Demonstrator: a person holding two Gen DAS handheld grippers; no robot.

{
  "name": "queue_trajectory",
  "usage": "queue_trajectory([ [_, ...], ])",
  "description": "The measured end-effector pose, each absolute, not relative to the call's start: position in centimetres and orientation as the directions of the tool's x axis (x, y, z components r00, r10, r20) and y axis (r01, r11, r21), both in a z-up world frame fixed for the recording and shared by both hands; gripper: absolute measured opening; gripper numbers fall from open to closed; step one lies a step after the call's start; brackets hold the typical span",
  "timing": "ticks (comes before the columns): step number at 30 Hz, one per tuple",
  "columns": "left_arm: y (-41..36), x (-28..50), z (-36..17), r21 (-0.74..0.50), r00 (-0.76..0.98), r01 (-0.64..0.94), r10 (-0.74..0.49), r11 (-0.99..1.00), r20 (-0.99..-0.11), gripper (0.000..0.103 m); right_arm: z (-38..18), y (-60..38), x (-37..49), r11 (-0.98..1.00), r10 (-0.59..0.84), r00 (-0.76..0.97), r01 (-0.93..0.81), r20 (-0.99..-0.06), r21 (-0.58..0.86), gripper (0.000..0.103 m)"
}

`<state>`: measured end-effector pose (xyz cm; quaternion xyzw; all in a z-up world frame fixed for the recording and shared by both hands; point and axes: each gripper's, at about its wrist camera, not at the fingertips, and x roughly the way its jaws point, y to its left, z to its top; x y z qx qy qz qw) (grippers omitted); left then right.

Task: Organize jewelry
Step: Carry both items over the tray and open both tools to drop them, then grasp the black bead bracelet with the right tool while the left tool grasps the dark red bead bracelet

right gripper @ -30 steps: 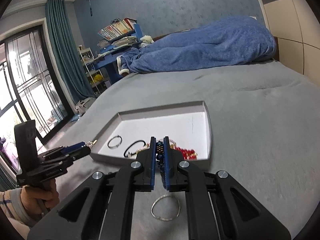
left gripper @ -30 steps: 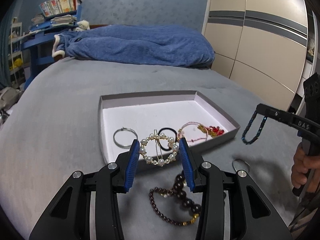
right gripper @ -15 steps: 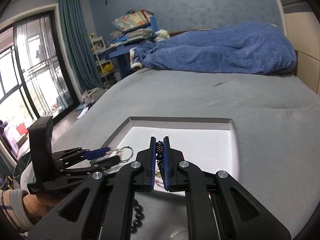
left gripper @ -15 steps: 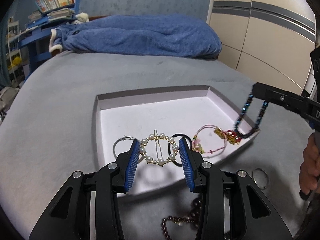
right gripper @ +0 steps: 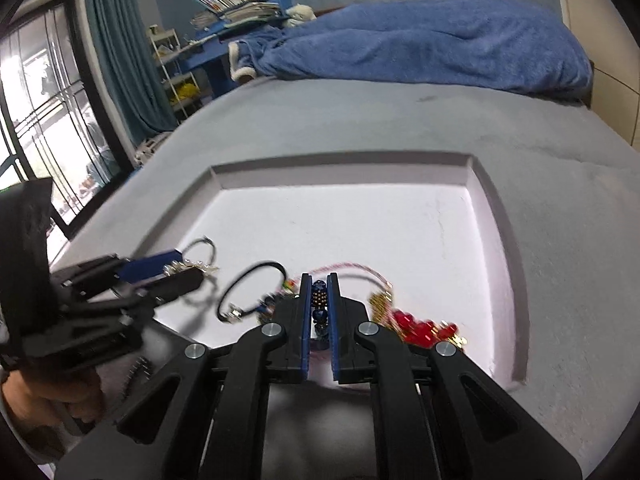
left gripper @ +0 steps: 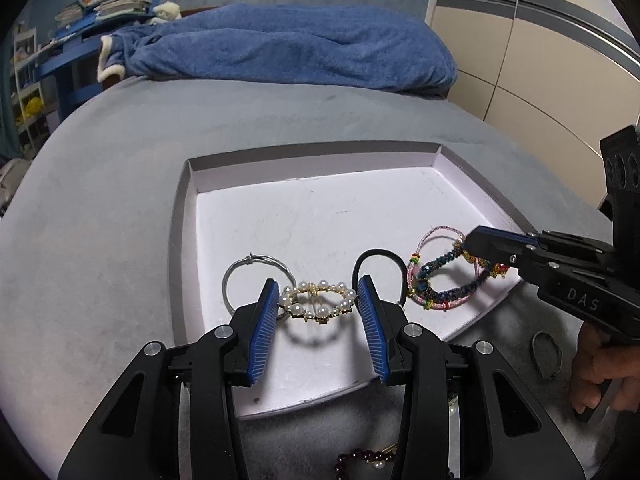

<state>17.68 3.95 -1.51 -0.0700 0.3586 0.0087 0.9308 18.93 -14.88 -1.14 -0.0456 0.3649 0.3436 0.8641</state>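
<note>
Since a second ago, we have carried both tools forward over the tray (left gripper: 182, 240). Our left tool (left gripper: 318, 300) holds the pearl clip (left gripper: 318, 300) across its width, just above the tray floor. Our right tool (right gripper: 319, 300), nearly shut, pinches the blue bracelet (left gripper: 448, 280), which drapes onto the pink bracelet (left gripper: 440, 236) directly below it.
</note>
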Motion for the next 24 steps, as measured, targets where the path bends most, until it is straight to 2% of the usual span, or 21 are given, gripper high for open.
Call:
queue_trajectory([
  [4, 3.4, 17.2, -1.3, -0.108, 0.759, -0.057, -0.027, 0.992, -0.651, 0.063, -1.0, -15.7, 18.3, 0.765, 0.556, 0.515, -0.624, -0.652, 0.16, 0.009],
  [5, 3.3, 16.9, -1.2, -0.107, 0.767, -0.054, -0.027, 0.993, -0.64, 0.064, -0.8, -15.9, 18.1, 0.765, 0.558, 0.522, -0.625, -0.645, 0.156, 0.011],
  [7, 3.2, 16.3, -0.9, -0.107, 0.783, -0.053, -0.025, 0.993, -0.622, 0.074, -0.4, -16.5, 17.2, 0.761, 0.57, 0.541, -0.63, -0.618, 0.151, 0.022],
  [9, 3.1, 15.6, -0.7, -0.114, 0.799, -0.058, -0.022, 0.992, -0.601, 0.079, -0.1, -17.1, 16.3, 0.757, 0.579, 0.553, -0.637, -0.599, 0.144, 0.028],
  [15, 3.4, 13.1, -0.3, -0.142, 0.834, -0.075, -0.016, 0.987, -0.552, 0.084, -0.2, -19.5, 14.0, 0.765, 0.571, 0.579, -0.633, -0.582, 0.12, 0.031],
  [24, 2.8, 9.6, -0.4, -0.152, 0.839, -0.095, -0.003, 0.984, -0.545, 0.089, -1.5, -22.8, 12.3, 0.786, 0.557, 0.564, -0.596, -0.61, 0.166, 0.031],
])
